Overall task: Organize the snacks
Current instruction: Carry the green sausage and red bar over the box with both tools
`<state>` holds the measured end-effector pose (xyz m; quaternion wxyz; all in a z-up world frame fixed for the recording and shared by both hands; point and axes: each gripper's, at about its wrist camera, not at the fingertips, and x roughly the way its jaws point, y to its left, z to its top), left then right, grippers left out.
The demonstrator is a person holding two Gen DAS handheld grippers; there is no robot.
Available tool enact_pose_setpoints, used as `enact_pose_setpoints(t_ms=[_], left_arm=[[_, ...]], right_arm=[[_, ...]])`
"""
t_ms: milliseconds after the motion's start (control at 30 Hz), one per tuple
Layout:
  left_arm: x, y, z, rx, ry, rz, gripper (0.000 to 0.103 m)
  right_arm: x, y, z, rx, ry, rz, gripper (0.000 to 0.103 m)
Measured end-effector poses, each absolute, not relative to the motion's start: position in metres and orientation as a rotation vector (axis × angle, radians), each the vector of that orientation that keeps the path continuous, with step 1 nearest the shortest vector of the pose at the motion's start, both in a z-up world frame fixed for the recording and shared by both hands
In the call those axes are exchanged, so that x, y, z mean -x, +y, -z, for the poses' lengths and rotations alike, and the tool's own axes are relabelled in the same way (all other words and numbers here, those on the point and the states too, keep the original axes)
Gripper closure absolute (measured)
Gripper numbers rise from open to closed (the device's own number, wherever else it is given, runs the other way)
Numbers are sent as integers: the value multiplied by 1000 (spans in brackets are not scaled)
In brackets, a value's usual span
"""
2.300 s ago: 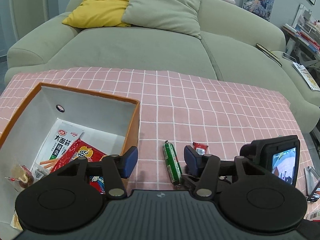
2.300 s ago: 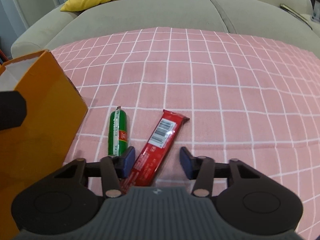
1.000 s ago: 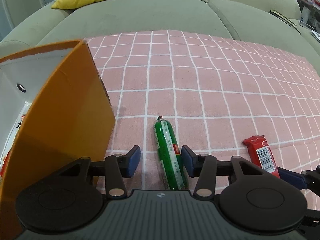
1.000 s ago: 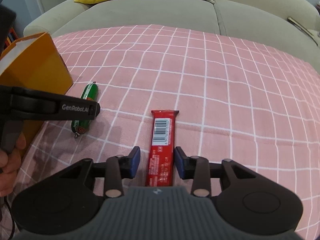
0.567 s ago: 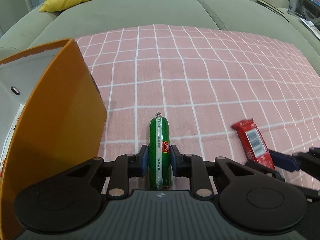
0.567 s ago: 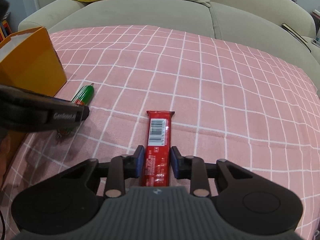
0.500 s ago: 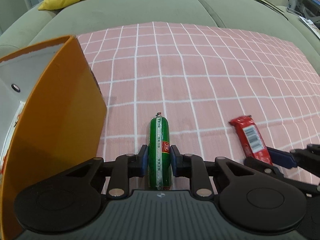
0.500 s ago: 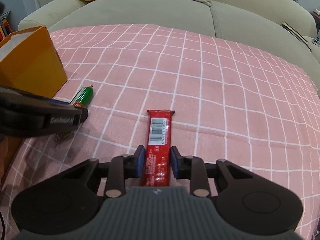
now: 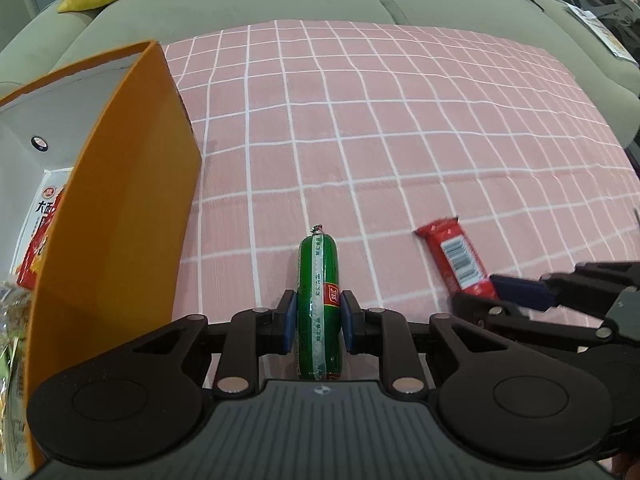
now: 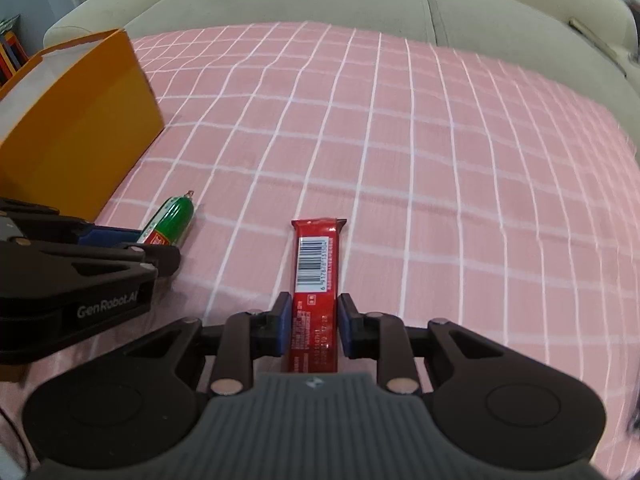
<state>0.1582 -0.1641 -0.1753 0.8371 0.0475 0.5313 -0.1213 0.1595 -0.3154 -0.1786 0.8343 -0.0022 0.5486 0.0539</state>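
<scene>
Now plump glossy green sausage (image 9: pixel 319 304), flat crinkled red bar (image 10: pixel 316 280), checked cloth (image 9: pixel 400 140)

The left tongs (image 9: pixel 318 326), spread wide over the orange box (image 9: pixel 120 200) earlier, shifted to the green sausage (image 9: pixel 319 300) and closed on it; the right tongs (image 10: pixel 311 330) closed on the red bar (image 10: pixel 316 280).

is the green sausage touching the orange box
Apart. The left wrist view shows a strip of pink cloth between the green sausage and the orange box; the right wrist view shows the same gap.
</scene>
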Motion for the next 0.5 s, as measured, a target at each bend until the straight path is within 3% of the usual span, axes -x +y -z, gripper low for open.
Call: enact_pose_setpoints(t_ms=[500], left_arm=[[-103,-145,123,-43,1049,359,78]], right_arm=[[-78,-334,133,-190,1114,-98,82]])
